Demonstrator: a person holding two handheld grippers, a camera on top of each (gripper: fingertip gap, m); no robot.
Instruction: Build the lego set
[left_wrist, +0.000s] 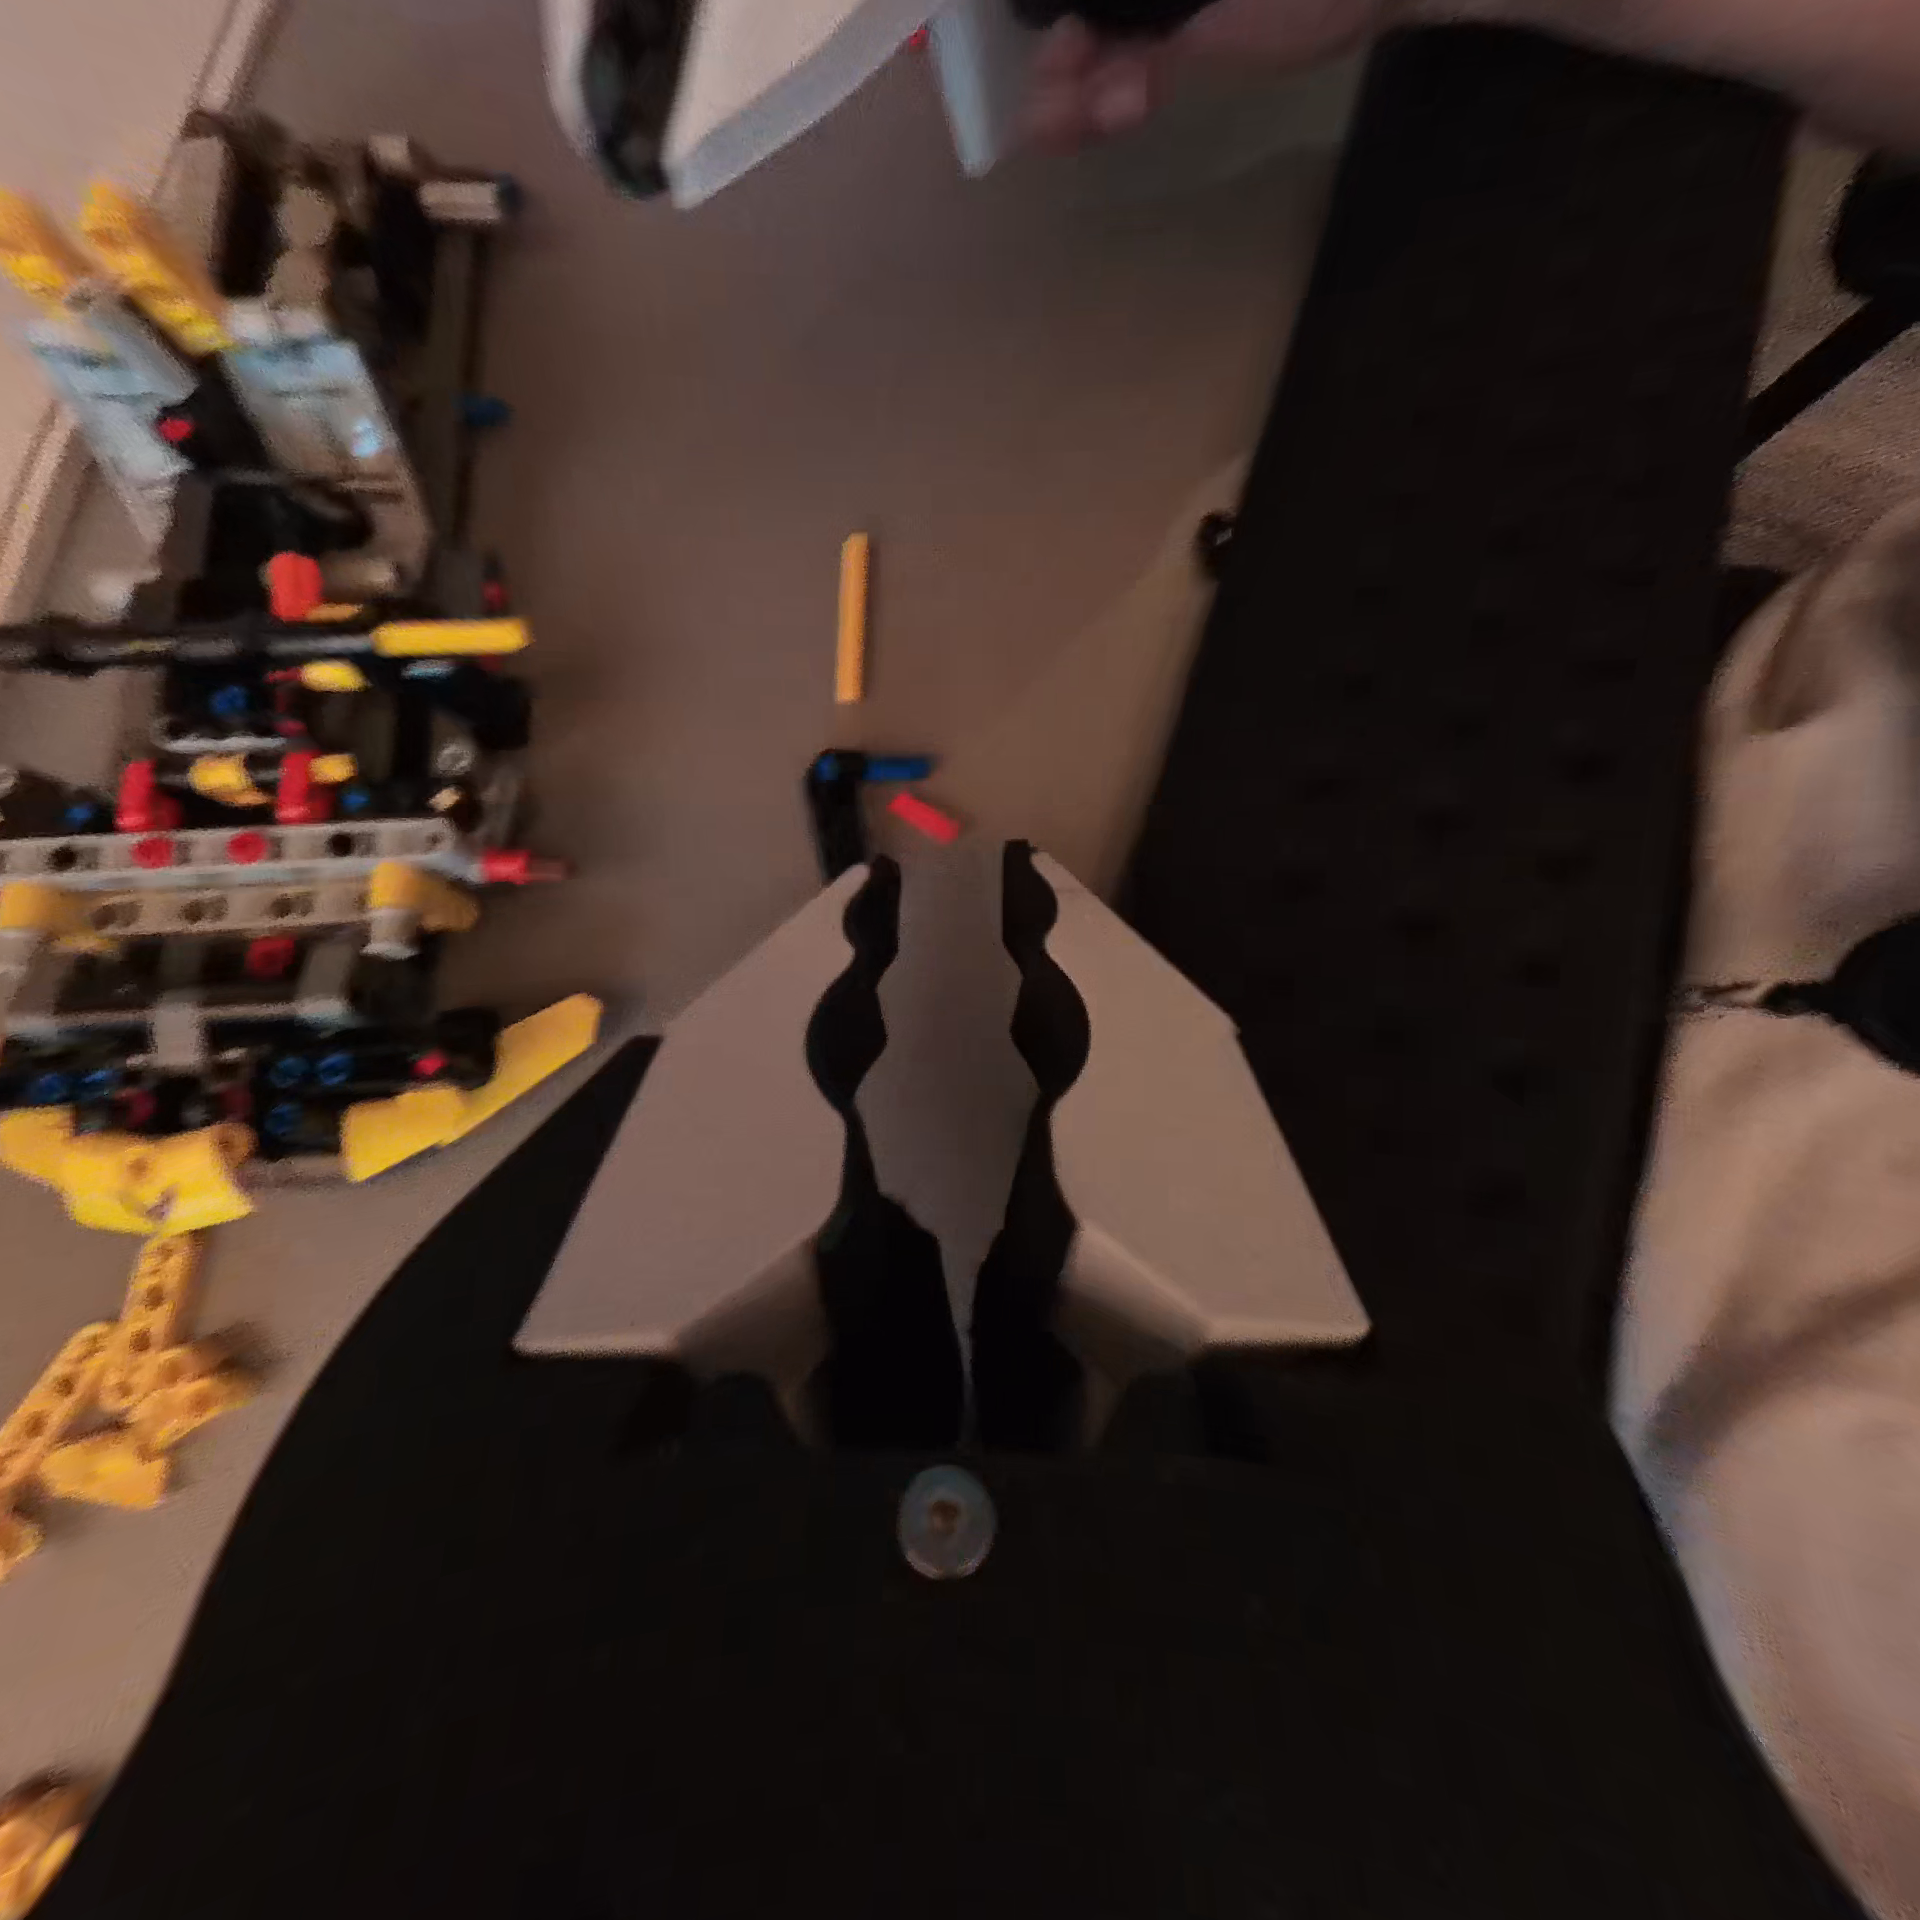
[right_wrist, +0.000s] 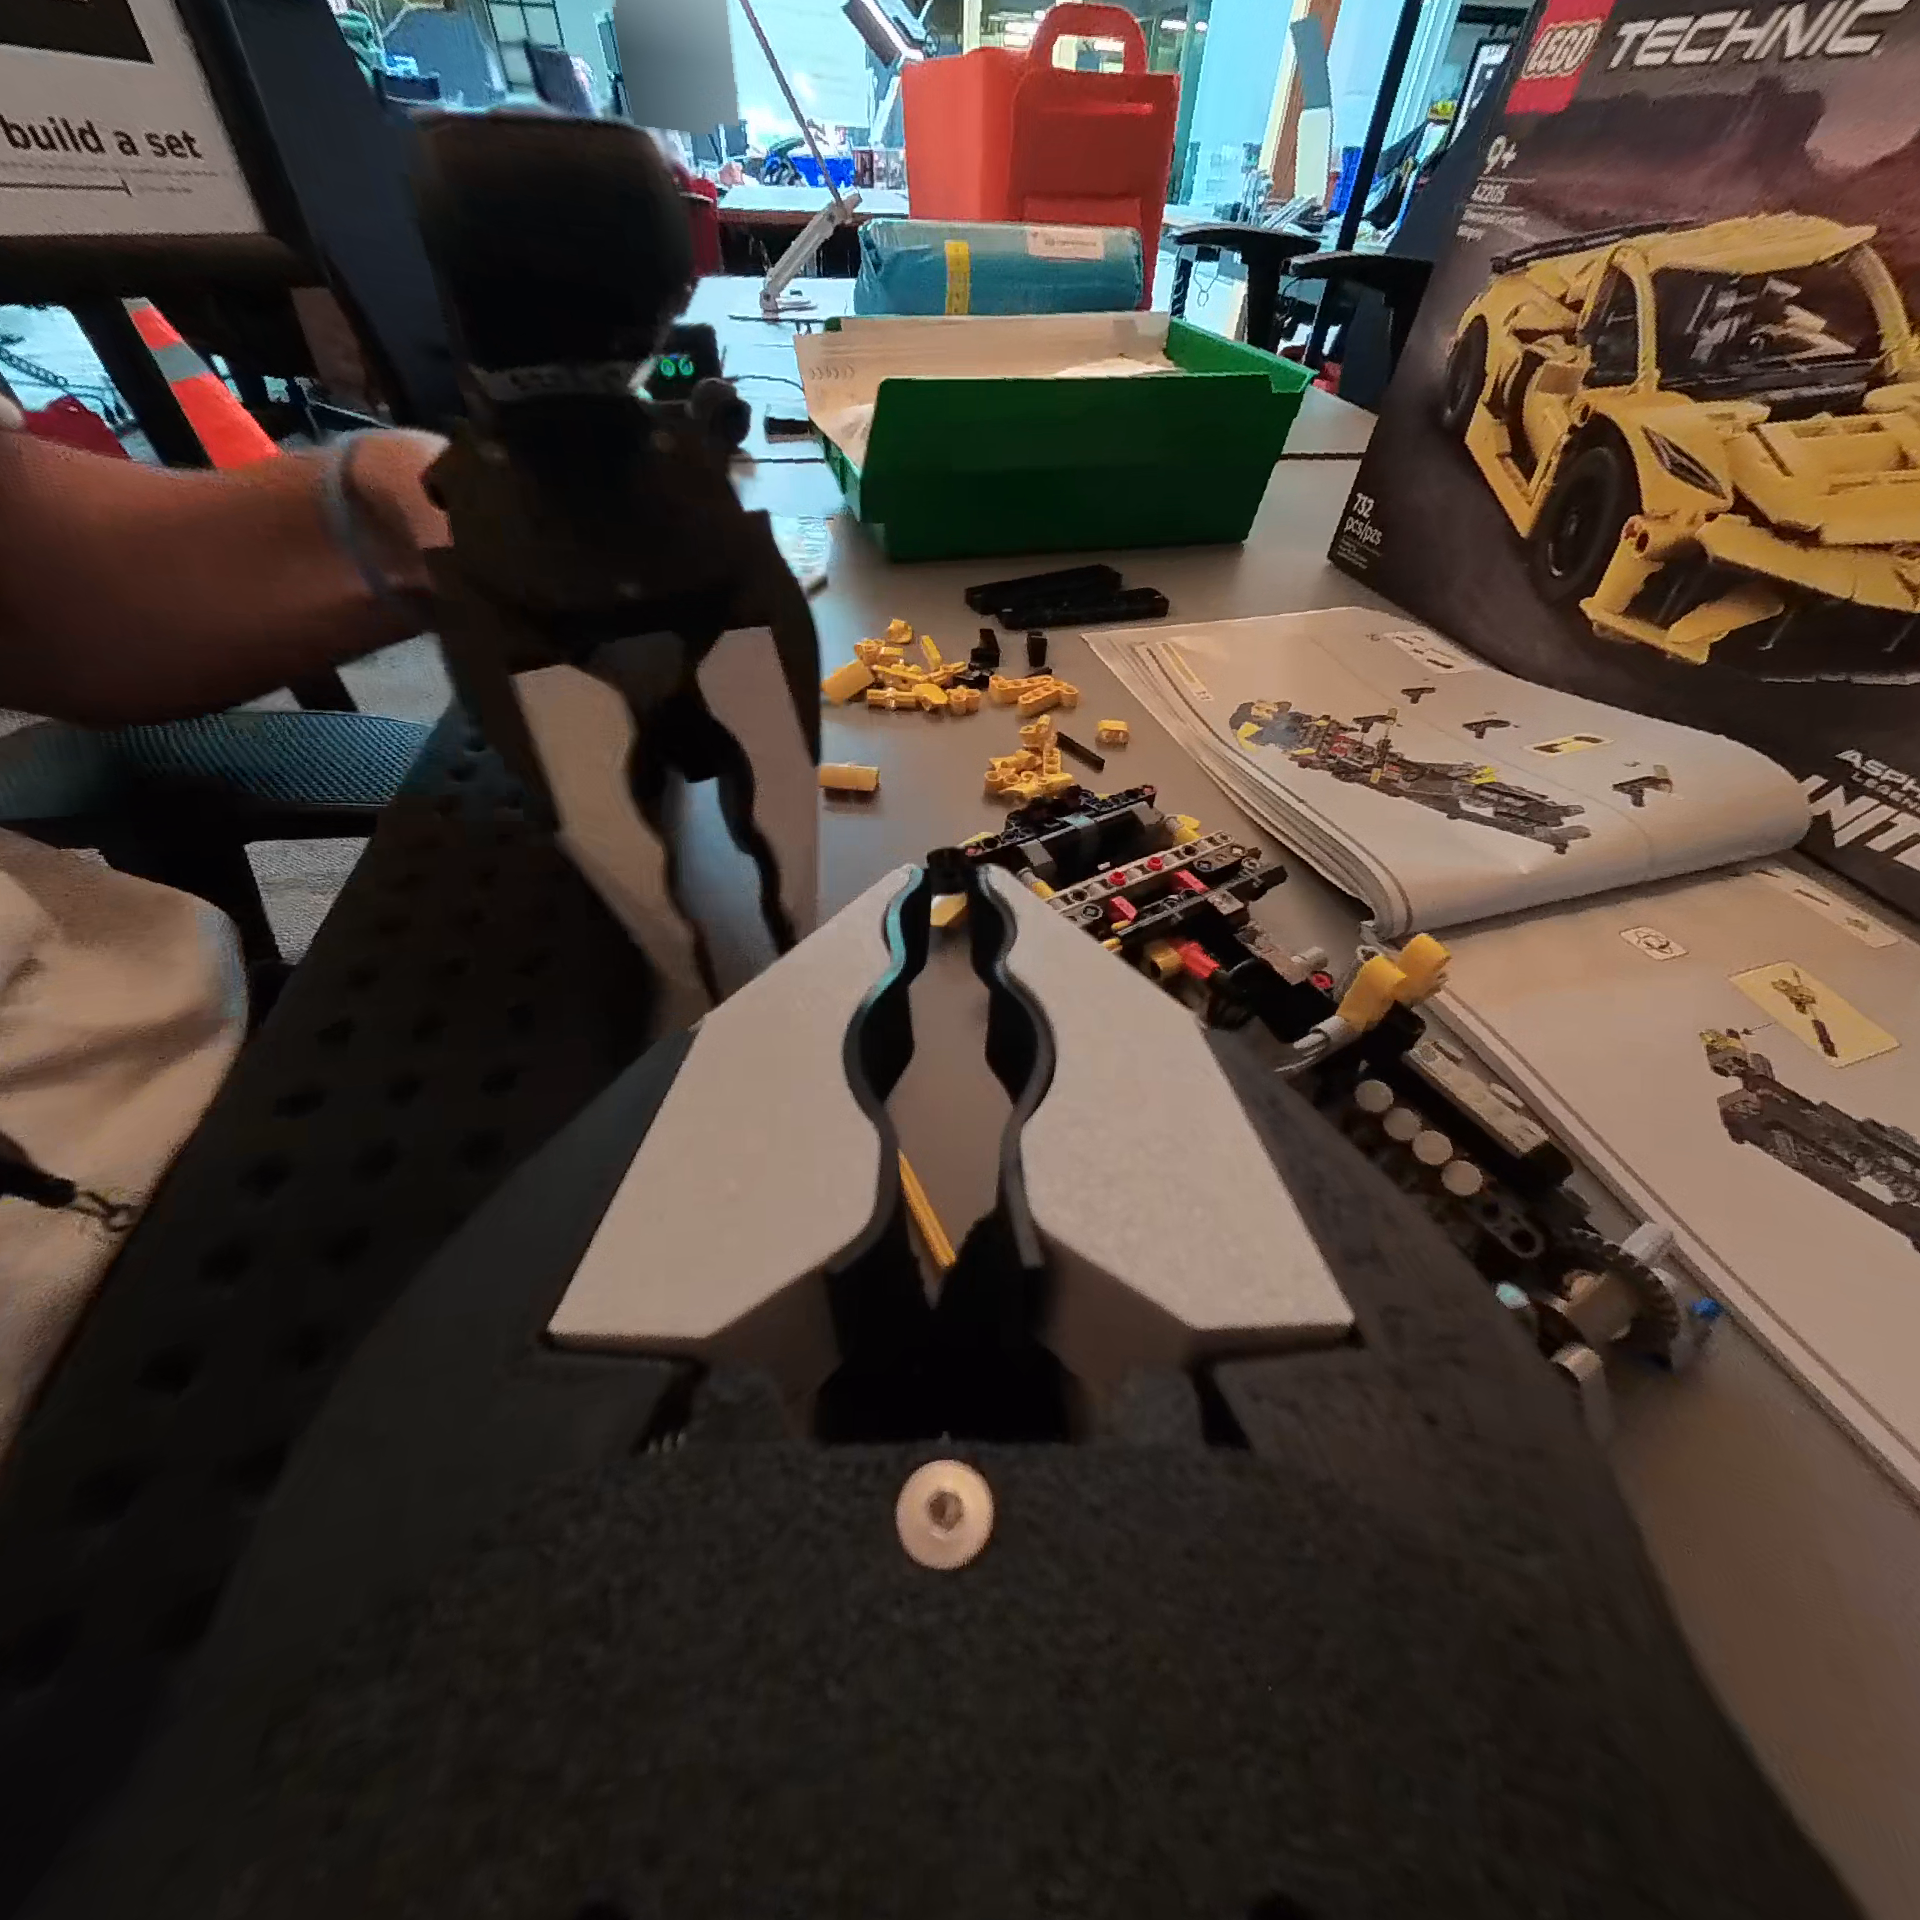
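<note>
Our left gripper (left_wrist: 951, 857) hangs over the bench (left_wrist: 727, 416) with its fingers parted and nothing between them, just short of a small black and blue piece (left_wrist: 847, 790), a red pin (left_wrist: 923, 817) and a yellow beam (left_wrist: 852, 618). Our right gripper (right_wrist: 948, 878) is nearly closed, a small black piece (right_wrist: 945, 860) pinched at its tips. The half-built car chassis (right_wrist: 1195, 914) lies just beyond it, beside the open instruction booklet (right_wrist: 1455, 748).
</note>
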